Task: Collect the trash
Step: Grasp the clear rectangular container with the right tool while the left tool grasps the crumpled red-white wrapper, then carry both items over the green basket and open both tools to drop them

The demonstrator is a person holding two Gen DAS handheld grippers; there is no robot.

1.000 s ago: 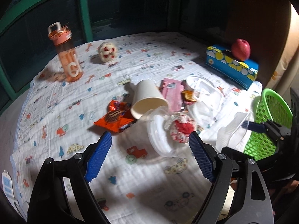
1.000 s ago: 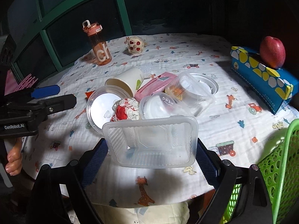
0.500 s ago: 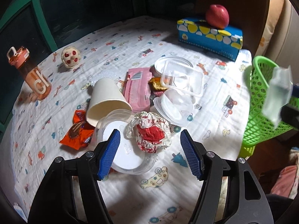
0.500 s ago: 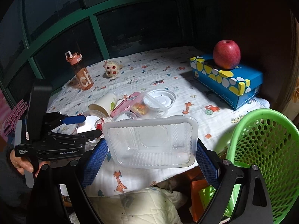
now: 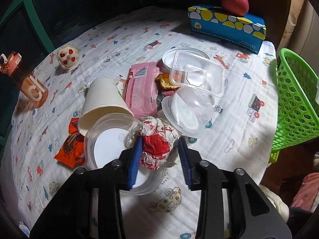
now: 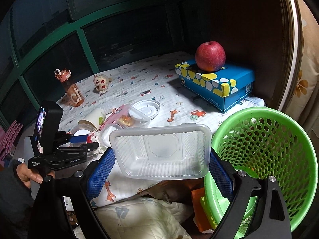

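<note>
My left gripper (image 5: 160, 157) is closing round a crumpled red-and-white wrapper (image 5: 155, 143) that lies on a clear round lid (image 5: 105, 151); the left pad touches it, the right pad stands just beside it. My right gripper (image 6: 161, 171) is shut on a clear rectangular plastic tray (image 6: 159, 153) and holds it in the air beside the rim of the green mesh basket (image 6: 265, 151). The basket also shows at the right edge of the left wrist view (image 5: 293, 103). A paper cup (image 5: 101, 103), pink packet (image 5: 141, 89), orange wrapper (image 5: 69, 149) and clear containers (image 5: 197, 75) lie on the table.
A blue box (image 6: 215, 83) with a red apple (image 6: 210, 56) stands at the table's back right. An orange bottle (image 5: 26, 81) and a small toy (image 5: 66, 58) stand at the back left. The basket stands off the table's right edge, above bedding and an orange box (image 6: 199, 201).
My left gripper moved down onto the crumpled wrapper and its jaws narrowed around it. My right gripper carried the clear tray rightward, off the table, to the green basket.
</note>
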